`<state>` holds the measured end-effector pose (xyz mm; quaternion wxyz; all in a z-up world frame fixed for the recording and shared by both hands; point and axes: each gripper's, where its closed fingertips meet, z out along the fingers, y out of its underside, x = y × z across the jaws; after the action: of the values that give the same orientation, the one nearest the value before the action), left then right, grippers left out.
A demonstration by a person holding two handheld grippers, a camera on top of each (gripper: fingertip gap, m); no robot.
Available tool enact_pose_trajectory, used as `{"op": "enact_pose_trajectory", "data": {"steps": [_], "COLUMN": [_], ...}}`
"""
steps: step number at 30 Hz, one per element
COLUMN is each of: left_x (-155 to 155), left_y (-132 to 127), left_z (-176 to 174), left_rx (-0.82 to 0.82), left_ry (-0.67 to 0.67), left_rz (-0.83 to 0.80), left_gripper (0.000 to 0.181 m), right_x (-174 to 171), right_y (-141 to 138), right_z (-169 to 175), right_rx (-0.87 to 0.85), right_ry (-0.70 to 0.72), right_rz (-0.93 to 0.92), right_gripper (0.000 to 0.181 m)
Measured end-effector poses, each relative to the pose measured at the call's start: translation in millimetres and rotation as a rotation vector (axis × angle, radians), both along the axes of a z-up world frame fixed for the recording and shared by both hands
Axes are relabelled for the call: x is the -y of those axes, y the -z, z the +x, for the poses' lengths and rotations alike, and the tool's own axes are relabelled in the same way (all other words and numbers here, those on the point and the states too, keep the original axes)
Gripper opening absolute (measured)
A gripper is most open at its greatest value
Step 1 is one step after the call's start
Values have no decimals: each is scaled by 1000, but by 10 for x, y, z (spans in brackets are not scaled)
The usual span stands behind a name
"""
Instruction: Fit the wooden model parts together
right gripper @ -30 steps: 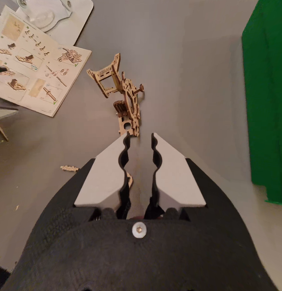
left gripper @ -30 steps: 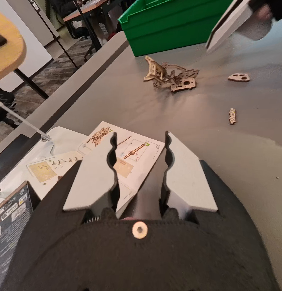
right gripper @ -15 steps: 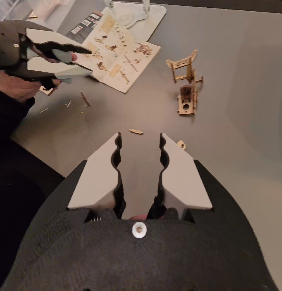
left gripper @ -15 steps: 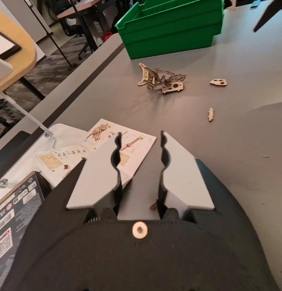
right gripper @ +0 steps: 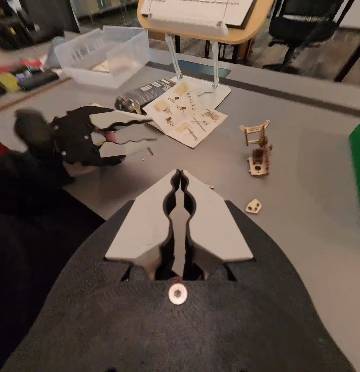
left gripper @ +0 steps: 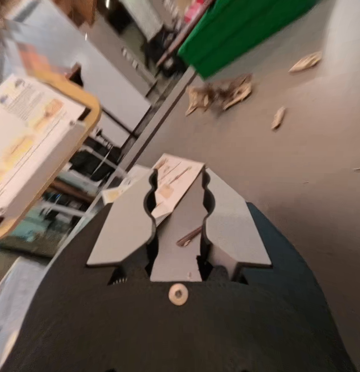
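1. Wooden model assembly [left gripper: 219, 93] lies on grey table [left gripper: 296, 201], well ahead & right of left gripper [left gripper: 179, 173] in left wrist view; pic blurred. Left fingers spread wide, nothing between them. Thin dark wooden pin [left gripper: 188, 236] lies on table below the gap, close to right finger, not touching as far as seen. Instruction sheet [left gripper: 175, 181] lies under/ahead of left finger. Loose wooden strip [left gripper: 278, 120] & flat piece [left gripper: 306, 64] farther right; green bin [left gripper: 235, 28] behind assembly.

2. Right wrist view: right gripper [right gripper: 180, 173] tips pressed together, nothing pinched, held over table. Assembly [right gripper: 257, 153] stands ahead & to the right, well apart from tips. Small flat plate w/ holes [right gripper: 253, 206] lies just right of right finger; strip only peeks past that finger. Left gripper [right gripper: 153, 130] off to left, spread, pin [right gripper: 150, 151] on table just below its tips. Sheet [right gripper: 187, 122], black box [right gripper: 147, 93], white stand [right gripper: 215, 92], clear tub [right gripper: 102, 54] behind.
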<state>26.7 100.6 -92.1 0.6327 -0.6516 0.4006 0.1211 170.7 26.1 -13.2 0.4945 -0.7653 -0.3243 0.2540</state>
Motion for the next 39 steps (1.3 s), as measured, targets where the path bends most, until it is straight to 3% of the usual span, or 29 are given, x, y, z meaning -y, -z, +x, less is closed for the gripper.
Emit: {"op": "enact_pose_trajectory", "data": {"steps": [2,6,12,16,20,25,28,32,35,39], "left_x": [-106,-237,-367,-399,-395,-219,-97,-24,36,81], "left_y": [35,307,354,354,212,-174,-305,-224,-206,-172], "left_z": [-125,-157,-323,-391,-473,-540,-610,-668,-562,-405], "left_rx": [-15,-168,-269,-309,-256,-131,-3,85,175,189], "left_ry": [-67,-122,-258,-306,-350,-331,-292,-238,-168,-117], "left_rz": [-7,-94,-48,-21,35,150,133,46,-8,-31], "left_gripper": [43,65,49,43,34,16,23,33,45,45], "right_x": [-37,-181,-261,-127,77,271,324,418,458,324], "right_y": [-3,39,-112,-191,-173,-127,24,176,288,427], "right_z": [13,-17,-185,-322,-284,-114,-234,-396,-410,-458], "right_rx": [44,59,21,44,45,110,129,186,153,125], "right_ry": [5,-7,-58,-115,-149,-131,-143,-149,-127,-106], "right_rz": [62,46,45,102,84,146,106,66,-6,-47], "right_gripper": [0,0,0,0,0,0,3,10,11,10]}}
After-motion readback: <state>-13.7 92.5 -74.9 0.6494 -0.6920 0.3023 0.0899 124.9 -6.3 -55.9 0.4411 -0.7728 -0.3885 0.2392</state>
